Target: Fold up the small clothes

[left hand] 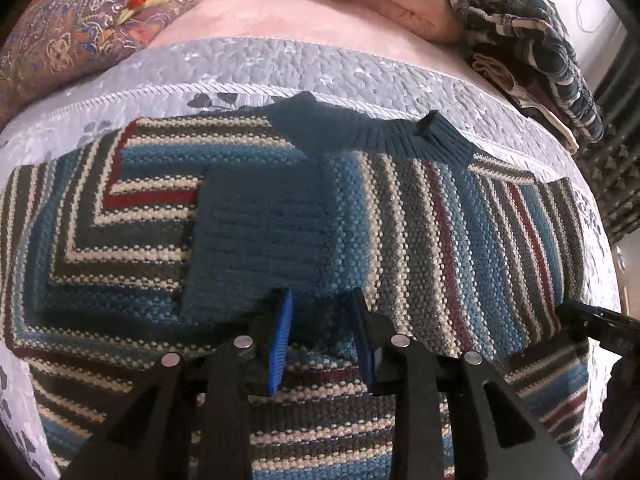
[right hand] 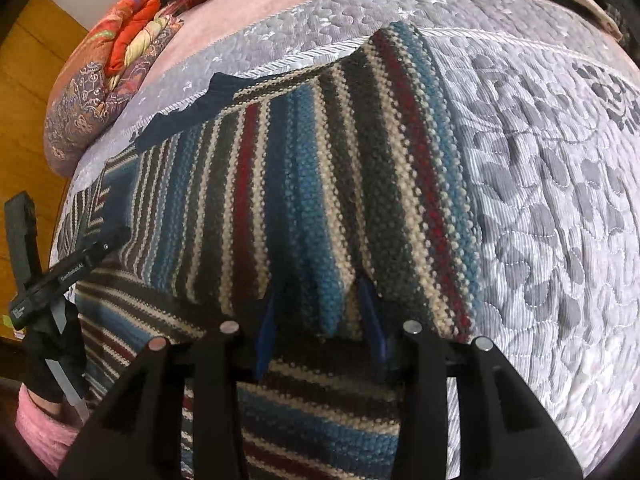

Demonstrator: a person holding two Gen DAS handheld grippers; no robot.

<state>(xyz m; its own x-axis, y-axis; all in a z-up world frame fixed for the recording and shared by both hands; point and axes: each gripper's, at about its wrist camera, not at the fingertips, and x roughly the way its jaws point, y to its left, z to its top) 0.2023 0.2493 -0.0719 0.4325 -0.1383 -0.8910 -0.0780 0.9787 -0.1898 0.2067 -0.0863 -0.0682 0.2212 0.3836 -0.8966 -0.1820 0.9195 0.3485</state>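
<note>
a striped knit sweater in teal, cream, grey and dark red (left hand: 420, 216) lies partly folded on a pale grey quilted bedspread (left hand: 248, 64). bare quilt stretches wide to its right in the right wrist view; the left wrist view alone shows the teal ribbed cuff (left hand: 256, 240) folded inward. the left gripper (left hand: 322, 344) hovers with jaws apart, holding nothing. the right gripper (right hand: 320, 328) has a raised fold between its blue pads; whether they grip it is unclear.
</note>
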